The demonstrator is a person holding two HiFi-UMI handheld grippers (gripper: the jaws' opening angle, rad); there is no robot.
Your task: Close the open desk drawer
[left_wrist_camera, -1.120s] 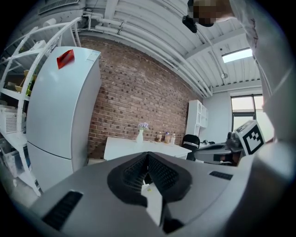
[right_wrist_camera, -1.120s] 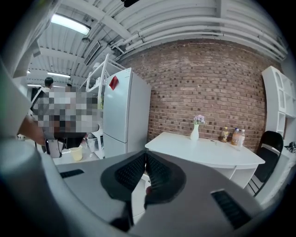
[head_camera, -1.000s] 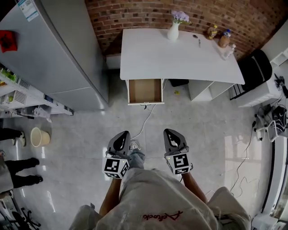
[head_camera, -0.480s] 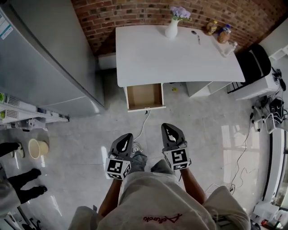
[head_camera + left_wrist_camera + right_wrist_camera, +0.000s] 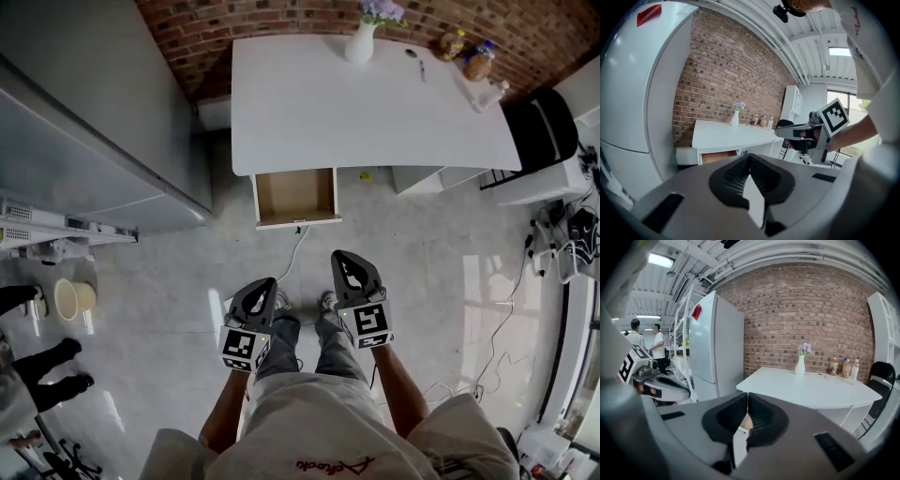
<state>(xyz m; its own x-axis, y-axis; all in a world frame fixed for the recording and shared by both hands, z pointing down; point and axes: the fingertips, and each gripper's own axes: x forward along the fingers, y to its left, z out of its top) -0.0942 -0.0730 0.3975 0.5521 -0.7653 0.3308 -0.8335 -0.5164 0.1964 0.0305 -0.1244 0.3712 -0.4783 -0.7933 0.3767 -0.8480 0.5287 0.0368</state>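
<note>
Straight ahead of your two grippers, well apart from them across the floor, the drawer sticks out from under the desk. It is open and looks empty. Its front board runs side to side. The drawer slides in away from you, toward the brick wall. So the push has to go straight forward, flat on that board.

Your left gripper points at the left part of the board. Your right gripper points near its right end. The drawer sits about in the middle between them. Your right gripper is held a bit further forward, so I think it is the nearer one, but only by a little.

Both grippers have their jaws shut tight, with nothing between them. A shut tip should be fine for pushing.

You are too far away to touch the drawer yet. You need to walk closer. A white cord lies on the floor just ahead of the board, so mind your feet.
</note>
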